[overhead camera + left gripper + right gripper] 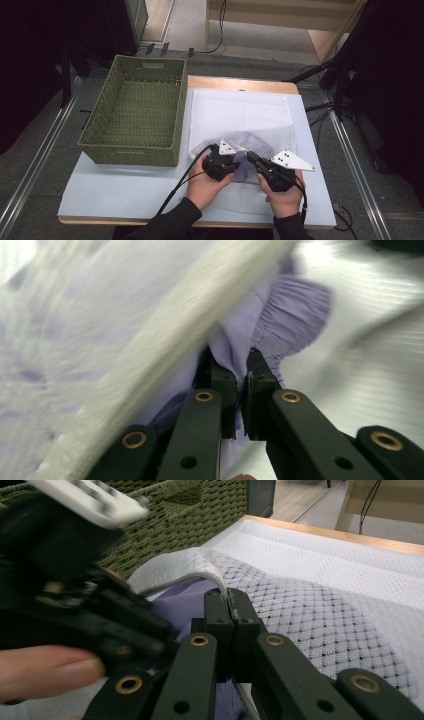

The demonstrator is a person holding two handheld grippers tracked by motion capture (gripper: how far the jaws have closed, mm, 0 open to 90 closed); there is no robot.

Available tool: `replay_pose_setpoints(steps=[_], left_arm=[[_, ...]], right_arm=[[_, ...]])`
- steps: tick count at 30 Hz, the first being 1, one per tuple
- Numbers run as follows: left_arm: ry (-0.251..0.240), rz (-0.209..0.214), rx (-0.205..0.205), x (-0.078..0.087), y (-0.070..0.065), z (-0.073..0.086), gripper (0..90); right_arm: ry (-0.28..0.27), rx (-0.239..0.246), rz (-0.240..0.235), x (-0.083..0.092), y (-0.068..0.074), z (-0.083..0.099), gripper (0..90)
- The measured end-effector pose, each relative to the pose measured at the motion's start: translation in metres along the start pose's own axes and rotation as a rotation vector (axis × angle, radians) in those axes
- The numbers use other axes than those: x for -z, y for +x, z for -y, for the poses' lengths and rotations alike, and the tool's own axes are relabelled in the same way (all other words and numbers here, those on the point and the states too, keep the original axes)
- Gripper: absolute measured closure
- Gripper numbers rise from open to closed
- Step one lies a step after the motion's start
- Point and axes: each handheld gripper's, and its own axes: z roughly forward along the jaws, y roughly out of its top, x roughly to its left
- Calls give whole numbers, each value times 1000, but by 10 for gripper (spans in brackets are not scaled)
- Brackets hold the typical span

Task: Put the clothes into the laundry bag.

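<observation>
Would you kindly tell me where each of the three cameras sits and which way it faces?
High view: above the person's side, looking forward and down on the table, green basket, white mesh bag; forearms, both hands show.
Left gripper view: on the left gripper, along jaws shut on lilac cloth.
Right gripper view: on the right gripper, jaws shut at the bag's edge; a thumb shows.
Shared: mesh bag and lilac cloth.

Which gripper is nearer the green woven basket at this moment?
Left. The left gripper sits just off the green woven basket's near right corner, pinching the lilac cloth at the white mesh bag. The right gripper lies beyond it, farther from the basket.
</observation>
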Motion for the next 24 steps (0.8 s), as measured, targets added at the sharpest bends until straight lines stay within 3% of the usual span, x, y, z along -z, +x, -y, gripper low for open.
replay_pose_setpoints(steps=[2, 4, 5, 8, 11, 13, 15, 17, 19, 22, 24], left_arm=[[17, 16, 4, -5, 4, 5, 830], [-3, 39, -4, 2, 5, 7, 714], [-12, 60, 5, 7, 4, 8, 646], [-38, 112, -26, 29, 3, 14, 521], [-70, 114, -15, 51, 7, 23, 502], [-85, 83, -25, 64, 7, 30, 512], [-98, 80, -41, 75, 5, 36, 515], [-105, 106, -39, 80, 0, 41, 577], [-83, 167, -47, 74, -7, 42, 660], [-35, 161, -95, 50, -21, 39, 796], [-10, 171, -71, 32, -25, 32, 866]], right_arm=[[5, -7, 4, 0, -3, 2, 900], [12, -8, 6, -1, -4, 3, 900], [12, -9, 7, -2, -5, 4, 900], [18, -13, 9, -3, -6, 5, 900], [20, -11, 12, -3, -6, 5, 900], [22, -15, 14, -4, -7, 6, 900], [25, -17, 17, -4, -7, 6, 900], [25, -17, 18, -4, -7, 6, 900], [27, -18, 19, -5, -7, 6, 900], [31, -13, 17, -7, -6, 7, 900], [33, -14, 16, -7, -4, 7, 900]])
